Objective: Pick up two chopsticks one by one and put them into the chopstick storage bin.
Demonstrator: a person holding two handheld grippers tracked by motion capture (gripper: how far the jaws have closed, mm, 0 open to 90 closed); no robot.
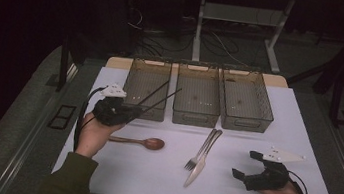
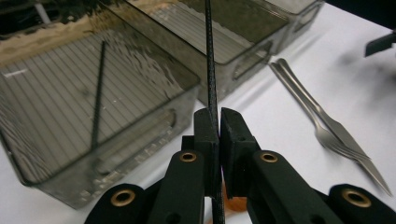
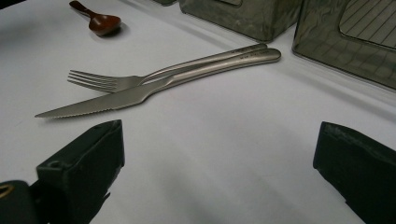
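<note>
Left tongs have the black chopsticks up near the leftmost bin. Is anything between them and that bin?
Nothing visible blocks them. The left tongs are shut on the chopsticks, whose tips already reach over the left bin, open-topped and empty. The wooden spoon, fork and knife lie nearer the person, out of the path.

In the left gripper view the chopstick (image 2: pixel 210 60) runs off the top edge, and its lower end slips out of sight behind the closed fingers (image 2: pixel 205 135). An orange patch (image 2: pixel 233 203) peeks between them, too hidden to identify. The knife (image 2: pixel 373 170) tip is cut by the right edge. In the right gripper view the spoon (image 3: pixel 95 19) handle leaves the frame at the top.
</note>
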